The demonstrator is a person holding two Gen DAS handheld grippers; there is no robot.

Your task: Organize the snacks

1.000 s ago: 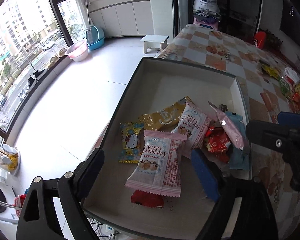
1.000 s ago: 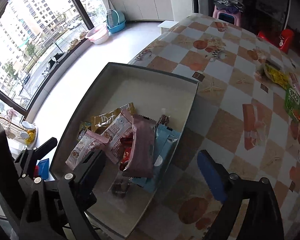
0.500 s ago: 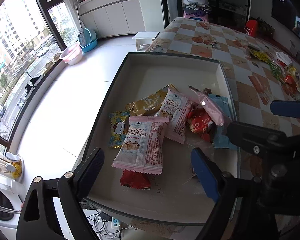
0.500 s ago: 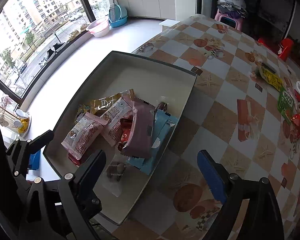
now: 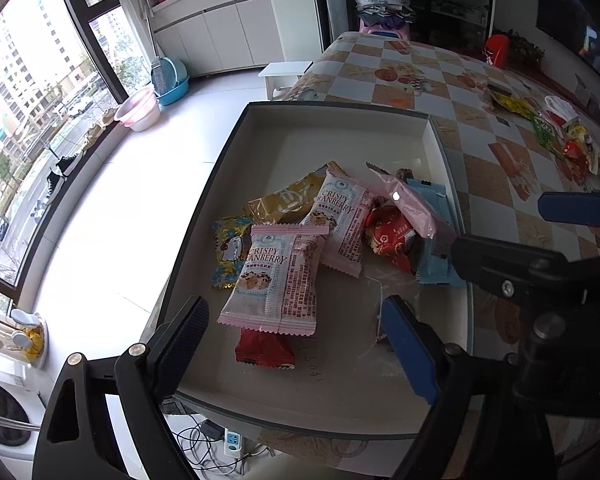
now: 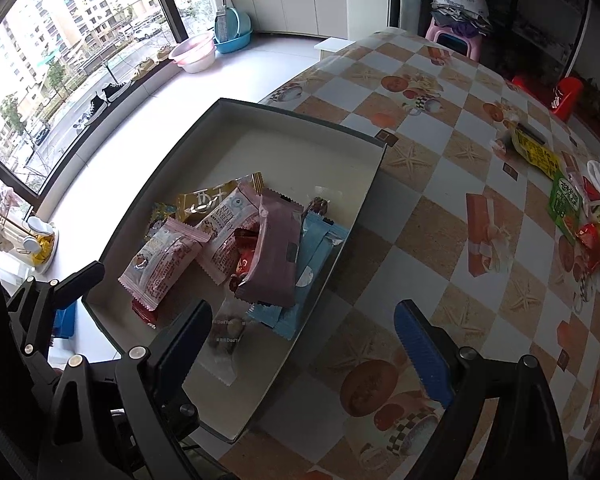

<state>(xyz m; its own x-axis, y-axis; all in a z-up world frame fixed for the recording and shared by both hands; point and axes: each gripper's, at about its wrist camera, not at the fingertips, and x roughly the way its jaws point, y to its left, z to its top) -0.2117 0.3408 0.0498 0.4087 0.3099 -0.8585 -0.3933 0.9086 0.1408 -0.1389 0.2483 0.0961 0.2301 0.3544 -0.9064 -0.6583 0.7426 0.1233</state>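
A shallow grey tray (image 5: 340,128) (image 6: 284,120) at the table's corner holds several snack packets: two pink Crispy Cranberry packs (image 5: 276,276), a gold pack (image 5: 288,200), a mauve bar (image 6: 274,256) and a blue pack (image 6: 320,248). My left gripper (image 5: 296,344) is open and empty above the tray's near end. My right gripper (image 6: 304,344) is open and empty over the tray's near right edge. More loose snacks (image 6: 572,208) lie at the table's far right.
The checked tablecloth (image 6: 440,168) covers the table right of the tray. The tray's left side hangs past the table edge over the white floor (image 5: 112,200). A red cup (image 6: 566,92) stands at the far table edge.
Both grippers have drawn back and up from the tray, so more of it and the table shows. The right gripper now fills the right of the left wrist view. The snacks have not moved.
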